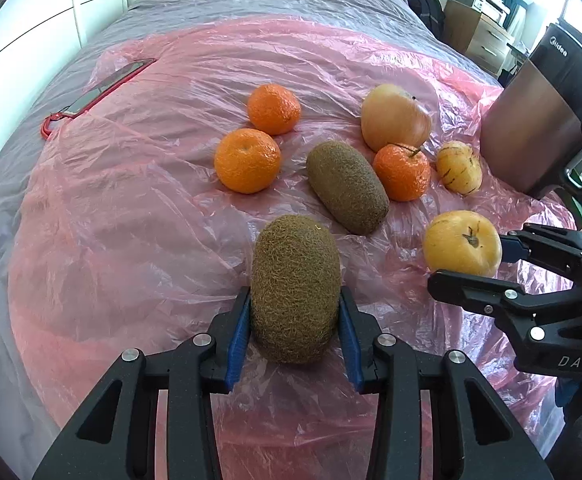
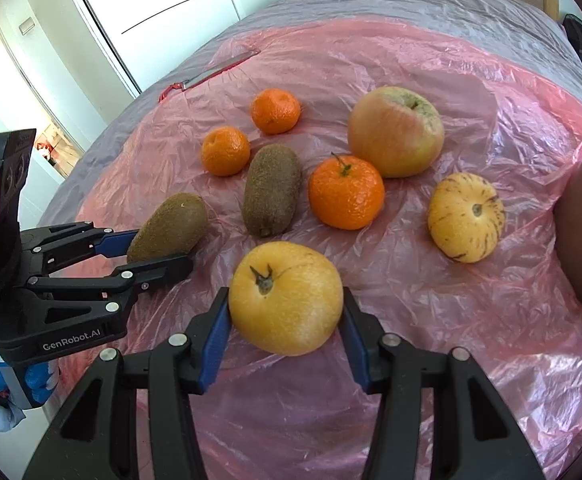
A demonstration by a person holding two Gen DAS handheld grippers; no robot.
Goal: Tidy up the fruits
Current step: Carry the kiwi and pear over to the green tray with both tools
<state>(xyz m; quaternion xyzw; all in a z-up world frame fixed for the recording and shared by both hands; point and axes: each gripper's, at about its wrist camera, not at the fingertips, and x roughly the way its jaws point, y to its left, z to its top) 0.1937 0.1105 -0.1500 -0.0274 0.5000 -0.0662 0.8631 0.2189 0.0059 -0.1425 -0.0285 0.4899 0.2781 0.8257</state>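
My left gripper (image 1: 295, 304) is shut on a fuzzy brown kiwi (image 1: 295, 288), its blue pads pressing both sides; the right wrist view shows the same gripper (image 2: 159, 248) and kiwi (image 2: 167, 228) at the left. My right gripper (image 2: 287, 300) is shut on a smooth yellow round fruit (image 2: 287, 296), also seen at the right from the left wrist (image 1: 461, 248). On the pink plastic sheet (image 2: 431, 300) lie a second kiwi (image 2: 271, 190), three mandarins (image 2: 345, 192), a large pale apple (image 2: 395, 132) and a striped yellow fruit (image 2: 467, 216).
A knife with a red handle (image 1: 99, 92) lies at the sheet's far left edge. A dark appliance (image 1: 539, 120) stands at the right beside the striped fruit. The sheet covers a grey bed; white wardrobe doors (image 2: 163, 0) stand beyond it.
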